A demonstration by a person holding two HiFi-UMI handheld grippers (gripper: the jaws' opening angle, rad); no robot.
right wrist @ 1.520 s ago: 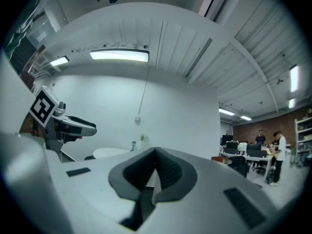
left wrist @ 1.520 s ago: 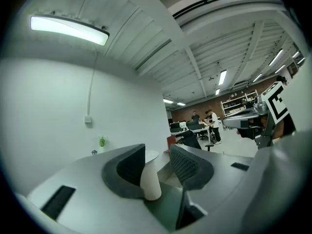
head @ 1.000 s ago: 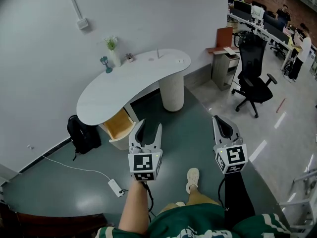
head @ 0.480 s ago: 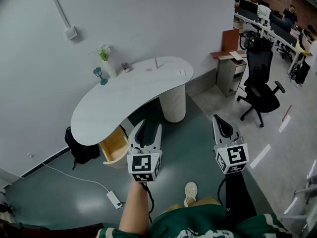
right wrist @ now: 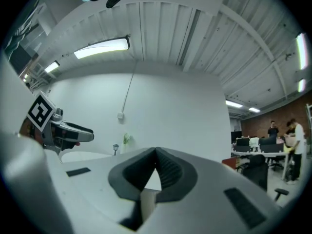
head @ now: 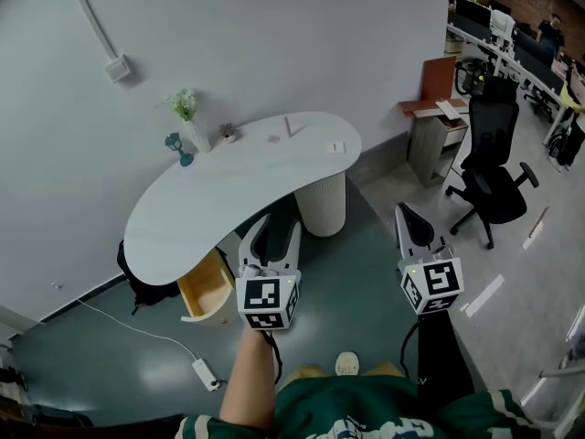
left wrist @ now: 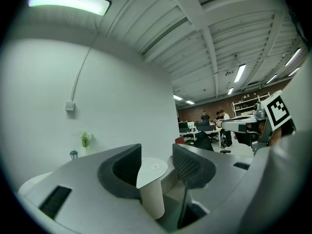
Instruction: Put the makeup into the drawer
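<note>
From the head view, one white curved table (head: 210,199) stands against the wall, its one wooden drawer (head: 208,288) pulled open under the left end. Six small things sit on the top, among them a plant vase (head: 187,122) and a teal lantern (head: 175,144). They are too small to tell which is makeup. Both tools hover short of the table.

In the left gripper view, the left gripper (left wrist: 156,155) has its jaws apart and holds nothing. The table's ribbed pedestal (left wrist: 152,199) shows far off through the gap.

In the right gripper view, the right gripper (right wrist: 156,152) is clenched tip to tip and holds nothing.
</note>
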